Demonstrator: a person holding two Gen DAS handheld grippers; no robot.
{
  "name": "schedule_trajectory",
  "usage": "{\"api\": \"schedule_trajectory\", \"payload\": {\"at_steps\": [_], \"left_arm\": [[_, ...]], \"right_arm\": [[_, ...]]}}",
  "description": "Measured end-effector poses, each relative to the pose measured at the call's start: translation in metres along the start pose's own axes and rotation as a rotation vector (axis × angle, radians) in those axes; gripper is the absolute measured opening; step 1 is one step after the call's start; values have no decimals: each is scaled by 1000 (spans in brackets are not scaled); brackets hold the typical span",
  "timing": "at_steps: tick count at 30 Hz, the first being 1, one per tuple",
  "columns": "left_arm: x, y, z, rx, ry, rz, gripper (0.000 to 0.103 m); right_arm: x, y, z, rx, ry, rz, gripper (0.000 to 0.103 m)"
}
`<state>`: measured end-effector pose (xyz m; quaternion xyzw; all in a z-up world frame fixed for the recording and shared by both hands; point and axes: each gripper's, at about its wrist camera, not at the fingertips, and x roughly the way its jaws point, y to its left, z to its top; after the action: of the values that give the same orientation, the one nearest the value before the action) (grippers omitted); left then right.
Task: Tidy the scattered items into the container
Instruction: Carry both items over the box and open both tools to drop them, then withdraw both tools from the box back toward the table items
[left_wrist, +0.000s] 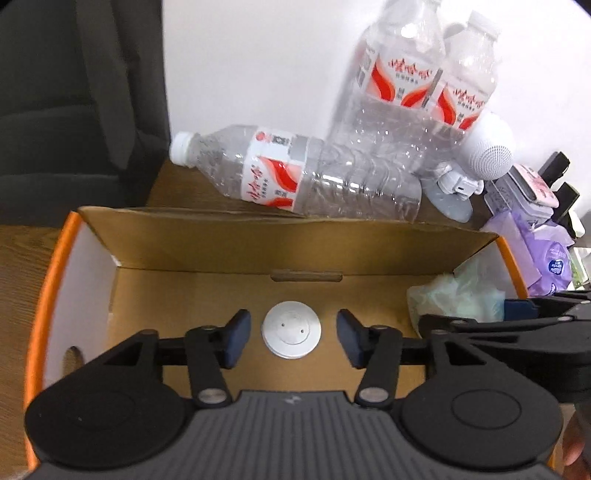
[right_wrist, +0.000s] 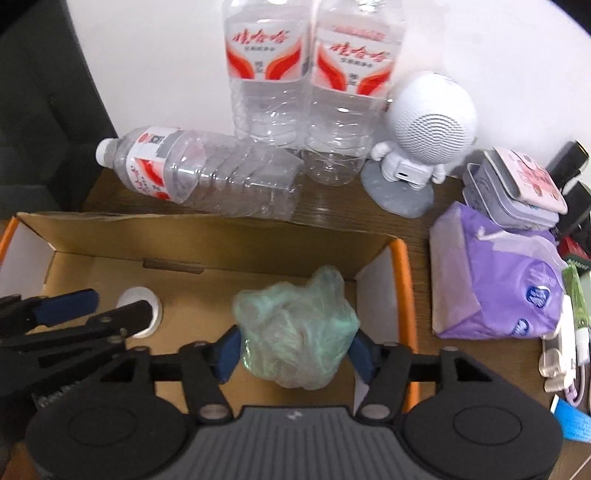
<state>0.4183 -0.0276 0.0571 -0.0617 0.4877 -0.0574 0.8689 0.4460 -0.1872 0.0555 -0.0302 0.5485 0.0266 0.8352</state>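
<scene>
Left wrist view, foreground: left gripper (left_wrist: 291, 341) is held over the cardboard box (left_wrist: 192, 236), fingers spread wide. The white disc (left_wrist: 291, 334) is seen between them on the box floor, centre frame, clear of both pads; judged released.

Right wrist view, foreground: right gripper (right_wrist: 295, 350) is also inside the box. The crumpled green bag (right_wrist: 297, 332) sits between its fingers. Whether the pads grip it cannot be told; the bag bulges past both.

Step judged: deposit. For a clean finish, the fingers should be spread fully before lifting, and each gripper raised straight up so the light bag is not dragged out.

Beyond the box, upper frame: a lying bottle (right_wrist: 199, 173), two upright bottles (right_wrist: 314, 85), a robot-shaped speaker (right_wrist: 421, 133) and a purple tissue pack (right_wrist: 495, 280) remain outside.
</scene>
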Motion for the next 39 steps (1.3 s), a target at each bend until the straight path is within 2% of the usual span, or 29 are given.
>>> {"api": "schedule_trajectory", "payload": {"at_steps": [3,5,9,13,19,24,29,33,36,39], "left_arm": [[-25,1,1,1,-26,22,74],[-43,-1,1,14,-38,42,79],[-79,-3,-5,38,-31,83,103],[-109,-2,-27,58,-29,102,103],[-148,-2,-65,51,-103,142,103],[-174,-13,-113,75,-227,138,103],[-190,-17,-147,75,-345,189,103],[-204,-17,-175,59,-433,178,103],[-214,-16,-209,63,-502,147,103],[-217,-17,-241,78,-543,149,103]], "right_arm": [[-18,-9,-3,38,-18,32,79],[-33,-12,-7,57,-27,47,79],[-66,-9,-20,54,-38,58,82],[-94,-7,-44,37,-76,52,86],[-120,-6,-92,53,-107,75,86],[-141,-2,-134,44,-218,96,87],[-153,-1,-169,55,-326,98,87],[-164,-1,-199,38,-439,81,87],[-172,1,-232,-8,-548,51,90],[-178,0,-269,-18,-621,53,93]]}}
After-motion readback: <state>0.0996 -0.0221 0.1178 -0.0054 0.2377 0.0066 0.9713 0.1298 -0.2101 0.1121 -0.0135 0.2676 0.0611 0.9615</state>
